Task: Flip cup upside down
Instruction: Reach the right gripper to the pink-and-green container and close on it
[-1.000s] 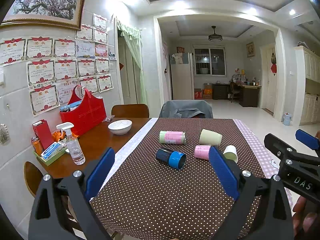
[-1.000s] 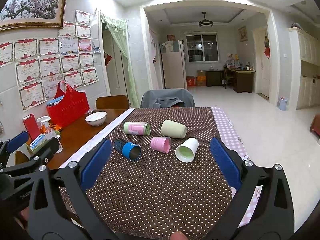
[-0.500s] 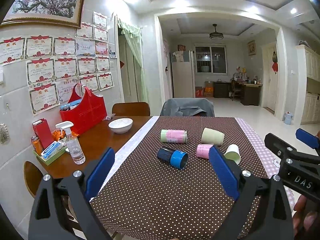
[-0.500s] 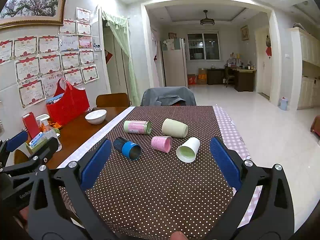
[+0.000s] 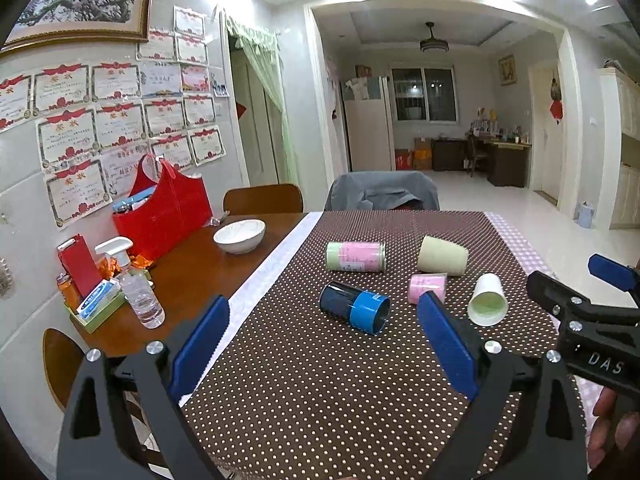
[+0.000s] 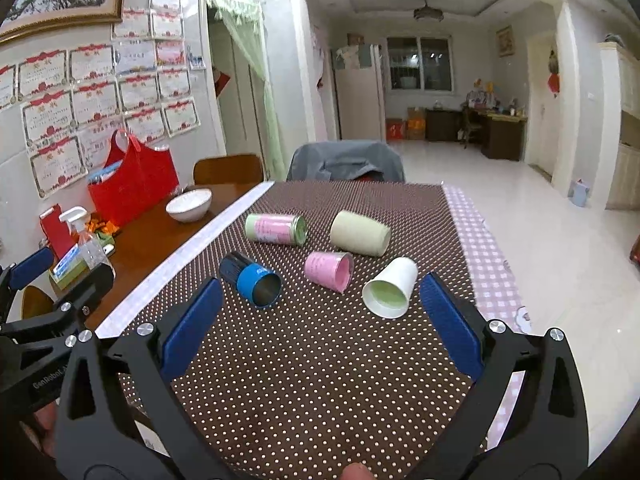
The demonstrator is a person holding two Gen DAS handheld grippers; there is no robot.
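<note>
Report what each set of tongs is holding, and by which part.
Nothing is held. The left tongs and right tongs are both open and empty, short of the cups lying on the dotted brown tablecloth.

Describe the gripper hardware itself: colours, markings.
Both alike: the left gripper and right gripper have black skeletal frames with cut-outs, silver screws and blue ridged finger pads. White lettering: "DAS" on the right one, "GenRobot" partly readable on the left. No cables visible.

Bright ceiling light, fisheye-warped edges
</note>
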